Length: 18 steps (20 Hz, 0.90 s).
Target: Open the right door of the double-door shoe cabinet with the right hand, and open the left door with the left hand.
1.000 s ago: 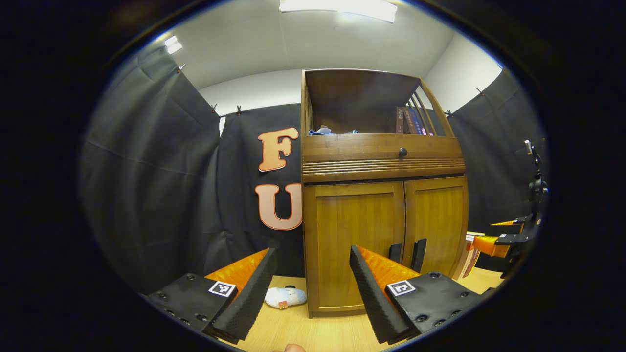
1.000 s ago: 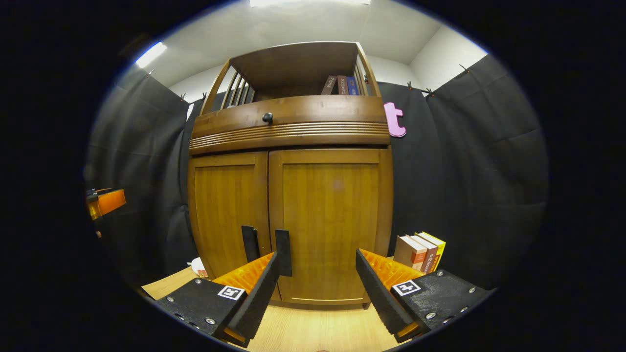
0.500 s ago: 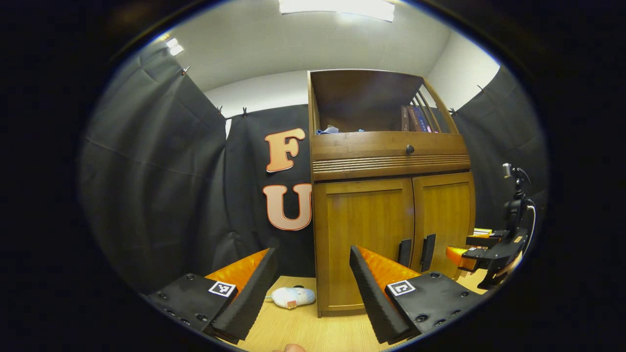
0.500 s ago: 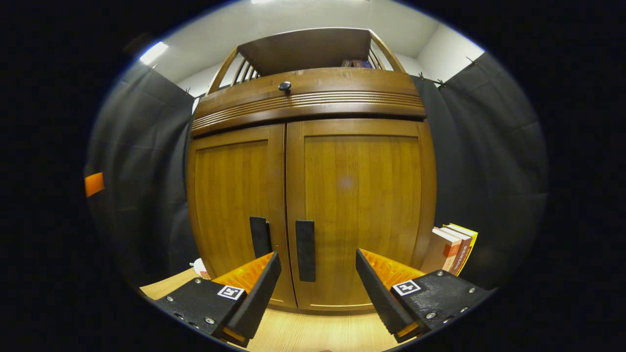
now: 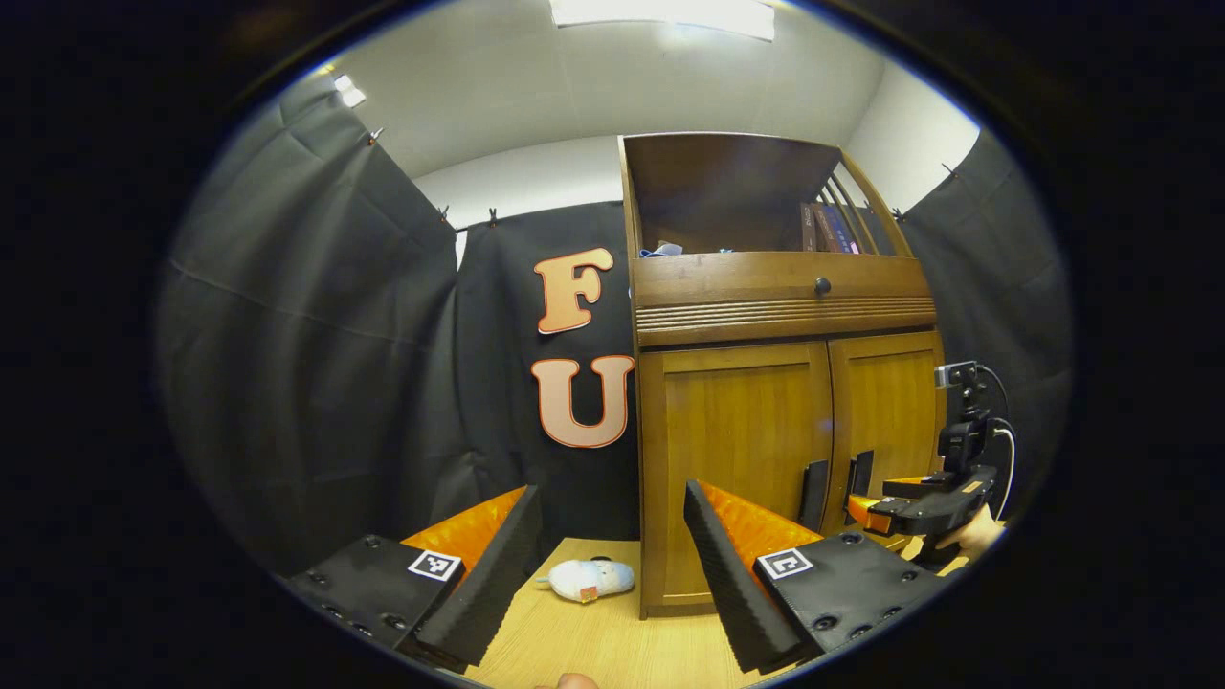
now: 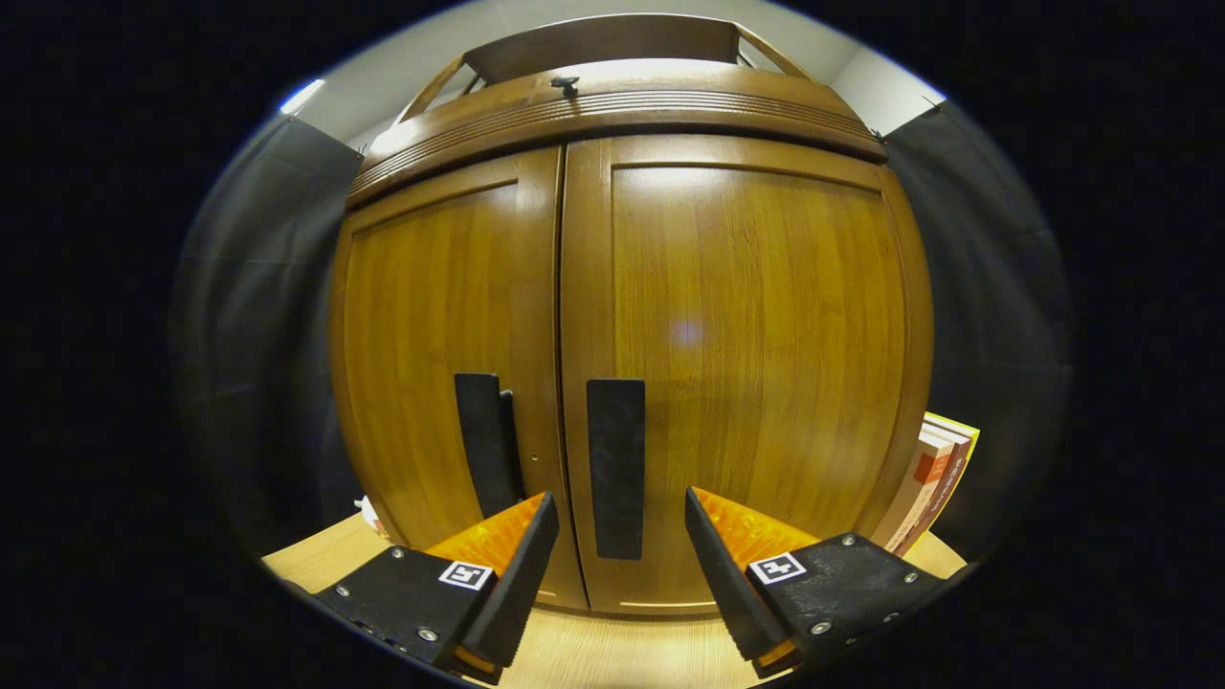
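Right gripper view puts the right hand-held gripper [image 6: 620, 565] open just before the right door's handle [image 6: 615, 467], fingers either side of it, not yet closed; both doors [image 6: 737, 364] look shut. Next: ease forward, close on the handle, pull. The left hand-held gripper [image 5: 611, 565] (also open) waits well back from the cabinet [image 5: 766, 287].

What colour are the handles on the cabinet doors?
Black. The handles show best in the right gripper view.
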Available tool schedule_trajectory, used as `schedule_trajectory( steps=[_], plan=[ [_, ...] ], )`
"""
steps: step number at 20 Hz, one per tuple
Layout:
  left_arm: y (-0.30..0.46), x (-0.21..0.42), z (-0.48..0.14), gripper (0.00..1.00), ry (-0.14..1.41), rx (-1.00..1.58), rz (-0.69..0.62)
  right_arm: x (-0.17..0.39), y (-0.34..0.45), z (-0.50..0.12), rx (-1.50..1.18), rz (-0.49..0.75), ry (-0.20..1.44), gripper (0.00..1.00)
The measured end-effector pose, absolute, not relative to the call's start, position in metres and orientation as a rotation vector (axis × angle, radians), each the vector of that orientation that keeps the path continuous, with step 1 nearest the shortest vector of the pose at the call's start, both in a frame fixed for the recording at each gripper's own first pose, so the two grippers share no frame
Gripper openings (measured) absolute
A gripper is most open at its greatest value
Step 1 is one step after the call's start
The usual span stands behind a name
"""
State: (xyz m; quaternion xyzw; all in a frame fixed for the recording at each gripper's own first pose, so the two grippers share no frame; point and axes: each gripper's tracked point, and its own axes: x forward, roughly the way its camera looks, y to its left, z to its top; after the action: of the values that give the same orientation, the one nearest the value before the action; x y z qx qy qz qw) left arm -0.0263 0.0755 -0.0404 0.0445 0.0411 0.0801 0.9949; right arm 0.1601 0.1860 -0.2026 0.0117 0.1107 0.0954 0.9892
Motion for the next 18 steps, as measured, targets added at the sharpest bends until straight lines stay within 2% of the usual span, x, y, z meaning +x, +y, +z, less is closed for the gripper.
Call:
schedule_trajectory(
  steps=[1, 2, 3, 5, 6, 7, 9, 11, 12, 14, 15, 17, 18],
  plan=[
    [0.077, -0.026, -0.041, 0.94, 0.081, 0.093, 0.166, 0.165, 0.188, -0.206, 0.037, 0.189, 0.227, 0.80],
    [0.079, -0.026, -0.042, 0.94, 0.080, 0.096, 0.171, 0.169, 0.188, -0.208, 0.049, 0.186, 0.229, 0.84],
    [0.080, -0.025, -0.043, 0.94, 0.081, 0.098, 0.174, 0.173, 0.188, -0.209, 0.056, 0.179, 0.229, 0.75],
    [0.081, -0.026, -0.045, 0.96, 0.089, 0.097, 0.174, 0.180, 0.189, -0.211, 0.062, 0.174, 0.224, 0.71],
    [0.082, -0.026, -0.046, 0.96, 0.091, 0.096, 0.174, 0.182, 0.189, -0.212, 0.065, 0.170, 0.225, 0.75],
    [0.082, -0.026, -0.047, 0.94, 0.092, 0.096, 0.175, 0.183, 0.189, -0.213, 0.069, 0.169, 0.231, 0.66],
    [0.082, -0.026, -0.047, 0.94, 0.093, 0.097, 0.175, 0.189, 0.189, -0.218, 0.077, 0.164, 0.242, 0.57],
    [0.083, -0.026, -0.048, 0.97, 0.094, 0.104, 0.176, 0.192, 0.191, -0.217, 0.083, 0.167, 0.236, 0.55],
    [0.084, -0.026, -0.048, 0.94, 0.093, 0.108, 0.178, 0.192, 0.193, -0.217, 0.085, 0.172, 0.236, 0.41],
    [0.084, -0.025, -0.048, 0.94, 0.092, 0.108, 0.183, 0.190, 0.193, -0.217, 0.075, 0.173, 0.234, 0.45],
    [0.084, -0.025, -0.049, 0.94, 0.094, 0.103, 0.183, 0.188, 0.193, -0.217, 0.066, 0.173, 0.236, 0.36],
    [0.085, -0.025, -0.051, 0.99, 0.100, 0.089, 0.180, 0.186, 0.193, -0.216, 0.055, 0.180, 0.238, 0.33],
    [0.085, -0.026, -0.052, 0.96, 0.104, 0.085, 0.180, 0.184, 0.192, -0.215, 0.058, 0.185, 0.239, 0.33]
  ],
)
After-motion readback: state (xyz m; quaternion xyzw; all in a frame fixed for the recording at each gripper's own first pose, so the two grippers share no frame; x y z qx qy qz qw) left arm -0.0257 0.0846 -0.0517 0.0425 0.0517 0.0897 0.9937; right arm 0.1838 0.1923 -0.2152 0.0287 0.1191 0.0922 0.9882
